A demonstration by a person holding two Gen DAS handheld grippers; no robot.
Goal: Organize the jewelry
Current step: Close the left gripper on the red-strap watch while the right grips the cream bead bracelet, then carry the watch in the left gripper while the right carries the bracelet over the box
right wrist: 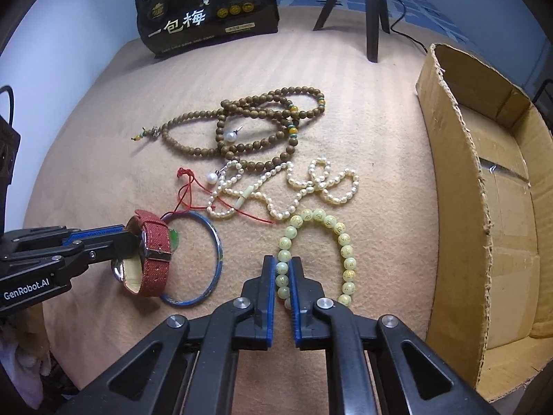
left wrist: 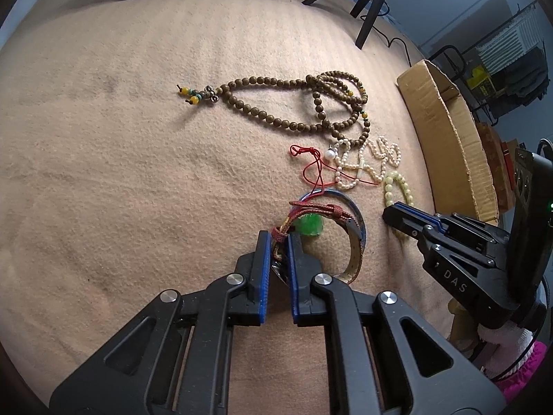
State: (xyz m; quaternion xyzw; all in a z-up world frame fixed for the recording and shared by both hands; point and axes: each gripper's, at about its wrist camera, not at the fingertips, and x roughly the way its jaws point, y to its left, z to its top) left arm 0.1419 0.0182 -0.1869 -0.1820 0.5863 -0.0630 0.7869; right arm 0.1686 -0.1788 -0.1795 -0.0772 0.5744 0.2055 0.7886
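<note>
left gripper (left wrist: 278, 242) squeezes one red watch (right wrist: 152, 252), low centre of frame | right gripper (right wrist: 283, 269) pinches one pale green bead bracelet (right wrist: 345, 252), low centre | one blue bangle (right wrist: 216, 259) | one pearl string (right wrist: 304, 186) mid frame | one brown bead necklace (right wrist: 262, 121) above | one cardboard box (right wrist: 484, 207) right edge

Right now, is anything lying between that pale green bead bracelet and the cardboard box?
Nothing visible does. The right tongs are shut on the pale green bead bracelet, and only bare blanket lies between it and the near wall of the cardboard box. The pearls and wooden beads sit farther back, off that path.
</note>
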